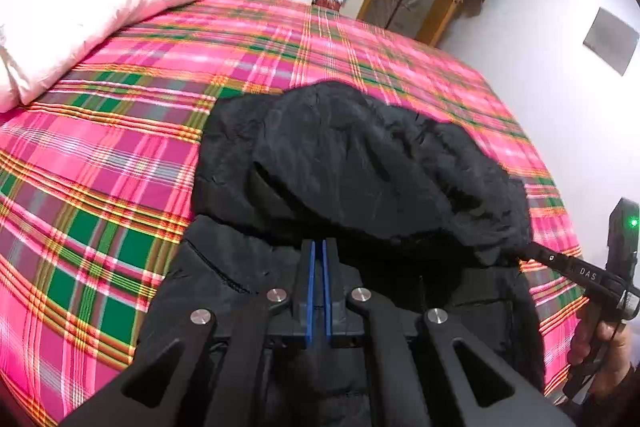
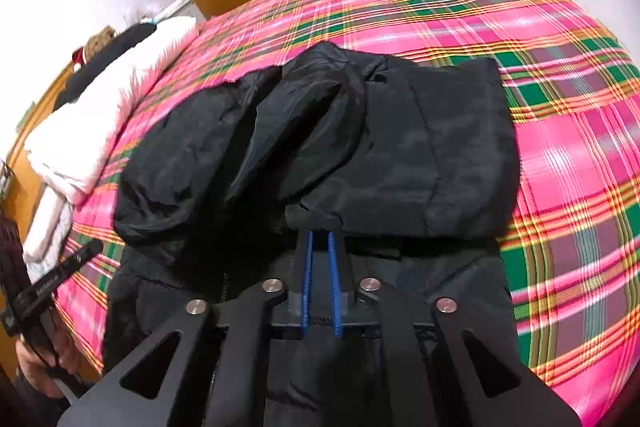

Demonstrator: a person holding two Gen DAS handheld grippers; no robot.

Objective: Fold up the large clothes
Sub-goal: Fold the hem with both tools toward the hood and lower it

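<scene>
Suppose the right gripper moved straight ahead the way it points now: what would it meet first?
Most likely the black jacket: its folded-over fabric bunches right at the right gripper's fingertips, though depth is unclear.

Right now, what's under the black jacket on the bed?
The black jacket lies on the pink plaid bedspread, which shows all around it. Whatever is directly beneath the folded layers is covered. Both grippers, left and right, pinch its fabric.

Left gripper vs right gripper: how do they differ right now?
The left gripper has its blue pads nearly together; the right gripper shows a clear gap. The left sits over the black jacket body, the right at a folded edge. Whether either pinches fabric is unclear. Both are low over the jacket.
</scene>
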